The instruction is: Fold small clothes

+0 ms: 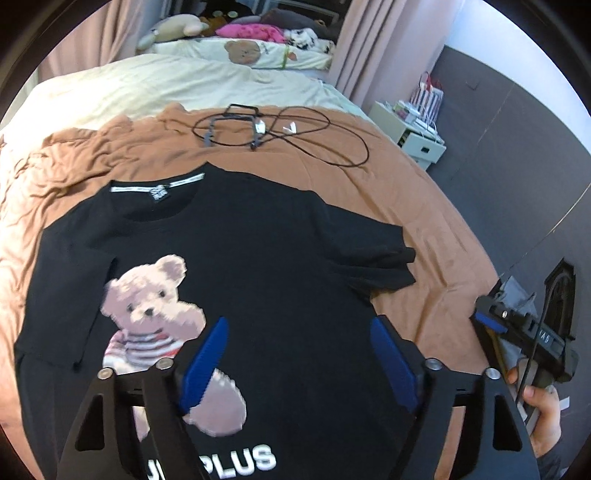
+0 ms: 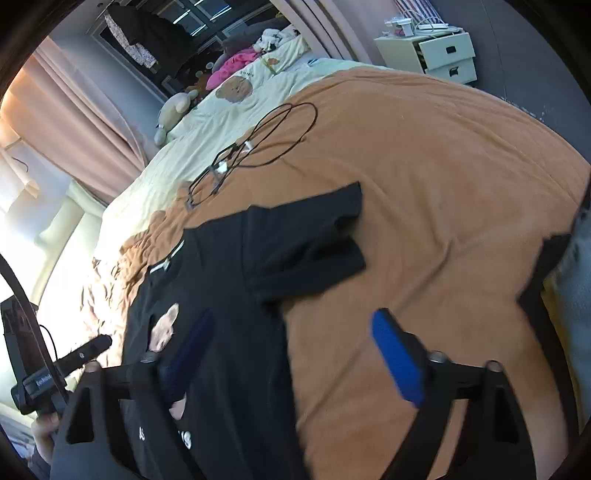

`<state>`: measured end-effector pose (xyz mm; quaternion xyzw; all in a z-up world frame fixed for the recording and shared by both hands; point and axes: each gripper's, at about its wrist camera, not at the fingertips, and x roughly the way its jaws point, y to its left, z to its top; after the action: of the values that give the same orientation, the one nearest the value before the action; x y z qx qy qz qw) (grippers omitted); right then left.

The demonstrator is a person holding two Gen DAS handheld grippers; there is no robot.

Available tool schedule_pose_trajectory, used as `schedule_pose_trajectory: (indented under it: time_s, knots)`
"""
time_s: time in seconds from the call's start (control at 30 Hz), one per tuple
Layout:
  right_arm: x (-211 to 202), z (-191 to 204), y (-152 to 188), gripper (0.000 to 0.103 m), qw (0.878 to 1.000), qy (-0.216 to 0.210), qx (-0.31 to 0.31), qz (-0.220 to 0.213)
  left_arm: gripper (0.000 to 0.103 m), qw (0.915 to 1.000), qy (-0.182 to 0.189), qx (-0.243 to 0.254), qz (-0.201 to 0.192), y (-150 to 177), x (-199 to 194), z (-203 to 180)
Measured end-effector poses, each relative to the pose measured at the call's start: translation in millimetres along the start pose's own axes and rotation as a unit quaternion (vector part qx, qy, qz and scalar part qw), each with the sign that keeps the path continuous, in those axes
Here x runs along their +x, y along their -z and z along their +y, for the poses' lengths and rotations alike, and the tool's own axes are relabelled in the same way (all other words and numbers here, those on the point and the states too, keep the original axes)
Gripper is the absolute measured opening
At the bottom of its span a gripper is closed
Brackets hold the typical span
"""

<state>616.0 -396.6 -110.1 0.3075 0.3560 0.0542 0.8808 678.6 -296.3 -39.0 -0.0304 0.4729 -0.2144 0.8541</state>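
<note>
Hovering nearest in the left wrist view: left gripper [image 1: 297, 360], blue-padded jaws spread wide apart, nothing between them, poised above the lower half of the black T-shirt [image 1: 258, 258]. Ditto in the right wrist view: right gripper [image 2: 295, 363], jaws likewise apart and empty, one finger over the shirt's side edge, the other over bare brown blanket [image 2: 424, 192]. Seen also from the left, at far right edge: right gripper body with the holding hand [image 1: 546, 413]. Black T-shirt: laid flat, face up, on the brown blanket; long axis running from hem near the grippers to collar [image 1: 157, 184] at the far end; teddy-bear print [image 1: 155, 310] and white lettering [image 1: 236, 461] upright as read from the hem side; right sleeve [image 1: 373, 258] doubled in loose folds, pointing outward to the side. Beyond the collar, apart from the shirt: black cable [image 1: 295, 133] in loops with a dark wire frame [image 1: 232, 123]. Farther: cream bedding [image 1: 166, 81], bear-print pillow [image 1: 243, 51], plush toys [image 1: 173, 33], pink garment [image 1: 255, 31], pink curtains [image 1: 373, 48]. Off to the right: white drawer unit [image 1: 413, 133].
</note>
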Motion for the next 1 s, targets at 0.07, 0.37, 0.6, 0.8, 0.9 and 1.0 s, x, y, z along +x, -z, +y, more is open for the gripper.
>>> schedule_pose_trajectory:
  time_s: [0.07, 0.37, 0.6, 0.8, 0.9, 1.0]
  knots:
    - [17, 0, -8, 0.064, 1.000, -0.003, 0.005, 0.007, 0.072, 1.0000, 0.000, 0.004, 0.001, -6, 18, 2]
    - [87, -30, -24, 0.059, 0.999, 0.004, 0.042, 0.012, 0.050, 0.9998, -0.001, 0.000, 0.020, -26, 89, 16]
    - [129, -41, -34, 0.052, 0.998, 0.004, 0.060, 0.020, 0.041, 0.9994, 0.005, 0.009, 0.034, -33, 137, 20]
    - [155, -51, -42, 0.024, 0.996, -0.006, 0.089, 0.026, 0.029, 0.9984, 0.021, 0.022, 0.048, -32, 167, 16]
    - [152, -46, -48, 0.010, 0.997, -0.006, 0.077, 0.014, 0.024, 0.9977, 0.032, 0.024, 0.055, -29, 177, 13]
    - [138, -28, -52, 0.005, 0.999, -0.017, 0.044, -0.013, 0.022, 0.9970, 0.042, 0.019, 0.062, -26, 182, 11]
